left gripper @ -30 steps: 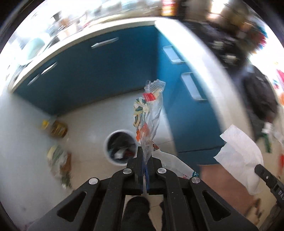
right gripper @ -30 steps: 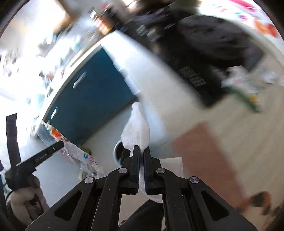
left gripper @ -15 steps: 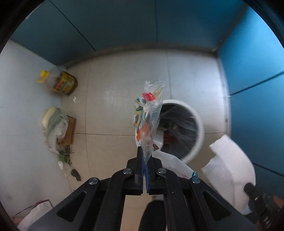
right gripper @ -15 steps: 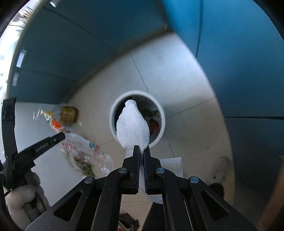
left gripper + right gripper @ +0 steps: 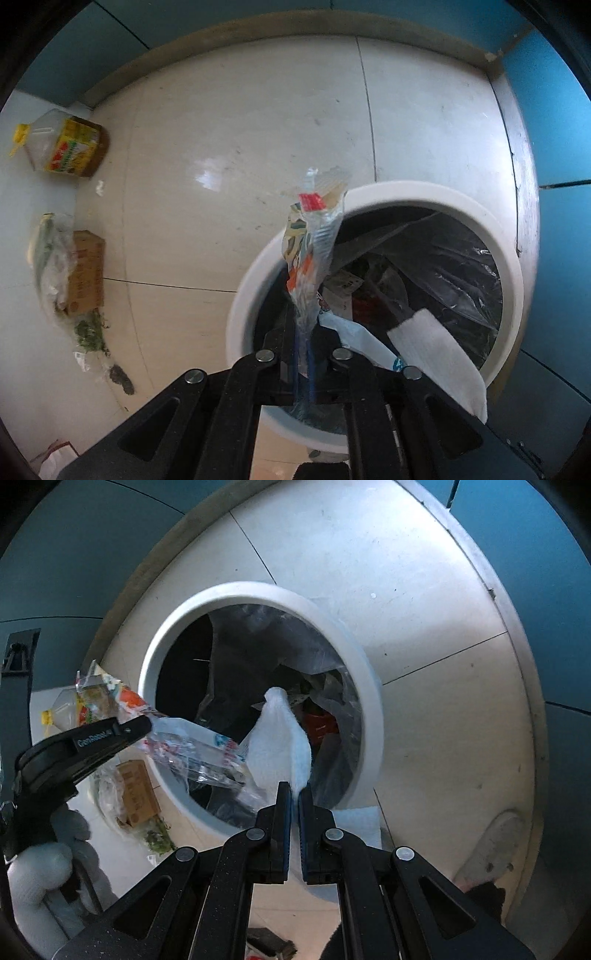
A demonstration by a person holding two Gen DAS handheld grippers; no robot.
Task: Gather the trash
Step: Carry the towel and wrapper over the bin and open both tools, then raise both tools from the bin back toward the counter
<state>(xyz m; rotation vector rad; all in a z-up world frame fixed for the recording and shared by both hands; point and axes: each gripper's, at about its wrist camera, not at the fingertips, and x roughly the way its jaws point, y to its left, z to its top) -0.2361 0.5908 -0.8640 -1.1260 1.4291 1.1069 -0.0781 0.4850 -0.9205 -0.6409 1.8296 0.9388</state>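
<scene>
A round white trash bin (image 5: 511,273) with a black liner and trash inside stands on the tiled floor; it also shows in the right wrist view (image 5: 369,686). My left gripper (image 5: 304,354) is shut on a clear printed plastic wrapper (image 5: 314,236) that stands up over the bin's near-left rim. The wrapper shows in the right wrist view (image 5: 192,749) too, pinched by the left gripper (image 5: 142,725). My right gripper (image 5: 291,805) is shut on a white paper towel (image 5: 280,742) held over the bin's opening. The towel shows in the left wrist view (image 5: 439,365).
Blue cabinets (image 5: 554,122) box in the floor corner behind and right of the bin. By the left wall lie an oil bottle (image 5: 62,144), a cardboard box (image 5: 86,277) with a plastic bag and some greens (image 5: 90,332). A shoe (image 5: 495,849) stands at right.
Both grippers have dropped down towards the bin, which now looks much larger. The wrapper and the paper towel are now over its opening. Both stay held.
</scene>
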